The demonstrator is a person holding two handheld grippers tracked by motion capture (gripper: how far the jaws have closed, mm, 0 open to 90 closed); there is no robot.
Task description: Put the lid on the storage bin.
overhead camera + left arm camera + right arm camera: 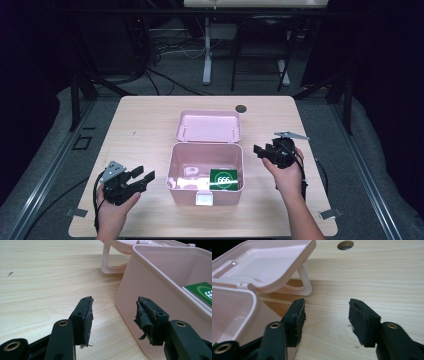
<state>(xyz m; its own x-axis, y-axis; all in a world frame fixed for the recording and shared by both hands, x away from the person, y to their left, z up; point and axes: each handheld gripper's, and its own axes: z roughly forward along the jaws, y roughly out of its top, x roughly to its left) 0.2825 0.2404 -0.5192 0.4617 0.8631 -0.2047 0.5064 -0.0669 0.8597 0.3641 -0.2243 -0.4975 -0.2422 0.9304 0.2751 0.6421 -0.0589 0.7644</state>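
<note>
Pink box [205, 172] between spread grippers

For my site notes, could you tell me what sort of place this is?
Probably a recording lab: a wooden table ringed by dark curtains, with loose cables on the floor behind, and a hand-held left gripper and right gripper.

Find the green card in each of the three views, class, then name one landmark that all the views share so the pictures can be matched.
High view: the green card lies inside the open pink box, at its front right.
Left gripper view: at the right edge, inside the box, partly cut off.
Right gripper view: a tiny green sliver at the bottom left, too small to be sure.
Shared landmark: the box's opened lid, at the back.
</note>
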